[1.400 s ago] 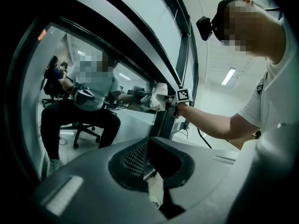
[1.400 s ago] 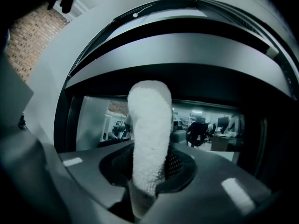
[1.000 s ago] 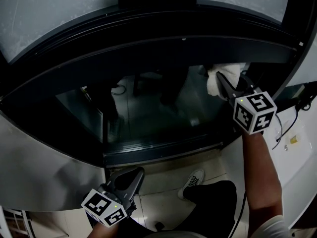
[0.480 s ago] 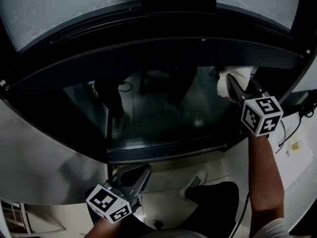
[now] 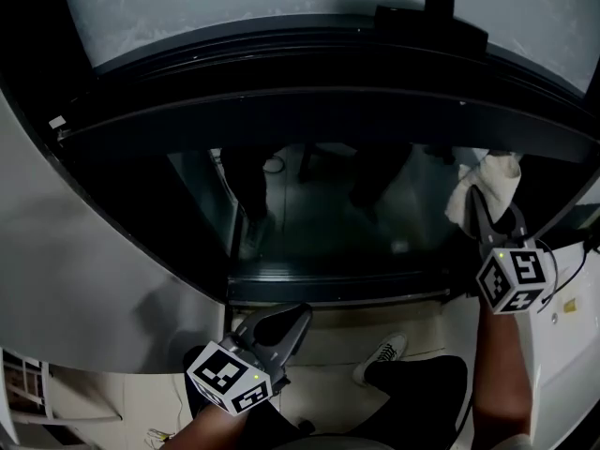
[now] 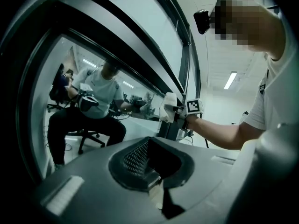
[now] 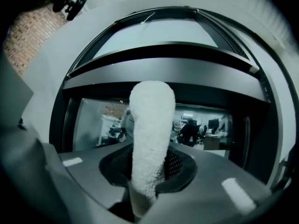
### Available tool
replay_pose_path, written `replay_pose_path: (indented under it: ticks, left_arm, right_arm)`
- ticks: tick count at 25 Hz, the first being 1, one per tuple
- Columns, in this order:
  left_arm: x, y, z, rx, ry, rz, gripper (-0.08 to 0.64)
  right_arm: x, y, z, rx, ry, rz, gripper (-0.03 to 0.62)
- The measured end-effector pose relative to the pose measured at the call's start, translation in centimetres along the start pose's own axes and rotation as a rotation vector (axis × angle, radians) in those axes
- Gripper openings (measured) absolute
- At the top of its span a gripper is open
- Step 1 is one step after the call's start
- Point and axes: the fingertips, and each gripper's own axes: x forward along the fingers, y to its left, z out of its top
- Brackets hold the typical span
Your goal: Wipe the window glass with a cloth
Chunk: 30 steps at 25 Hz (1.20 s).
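Against a second ago, the head view takes in more of the pale wall at 9 o'clock. The right gripper and cloth sit farther toward 3 o'clock and a little lower. The left gripper has edged from 7 toward 6 o'clock.

The right gripper is clenched on the white cloth, which stands up between its jaws as a thick folded wad. The wad's far end lies against the glass at the pane's upper right corner, just under the frame. The left gripper hangs low, well apart from the glass, with its jaws closed together and nothing between them.

The glass is a dark pane set in a heavy black frame, with a frosted pale panel above it at 12 o'clock. Through the pane the left gripper view shows a person seated on an office chair. The right gripper view shows desks and lit ceiling strips beyond. Below the window lies a light floor, with a white shoe at 5 o'clock.
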Motion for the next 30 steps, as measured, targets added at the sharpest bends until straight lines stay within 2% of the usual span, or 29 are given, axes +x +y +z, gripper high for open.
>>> replay_pose_path:
  ticks: [5,10,14,21,30]
  left_arm:
    - [-0.7,0.7,0.7,0.006,-0.023,0.008,0.017]
    - [-1.2,1.1,0.3,-0.006,-0.023,0.014,0.017]
    - [-1.8,1.7,0.0,-0.012,-0.017,0.024,0.017]
    - [-2.7,2.7,-0.2,-0.026,-0.023,0.034,0.017]
    - [-3.1,4.6,-0.5,-0.05,-0.025,0.048,0.017]
  right_arm:
    - [-1.4,8.0,0.6,0.024,-0.021,0.135,0.092]
    - [-0.4,16.5,0.5,0.008,-0.009,0.314,0.092]
    - [0.9,21.9,0.2,-0.001,0.006,0.414,0.092]
    - [3.4,29.3,0.0,-0.005,0.013,0.531,0.092]
    - [7.2,35.2,-0.3,0.005,0.034,0.611,0.092]
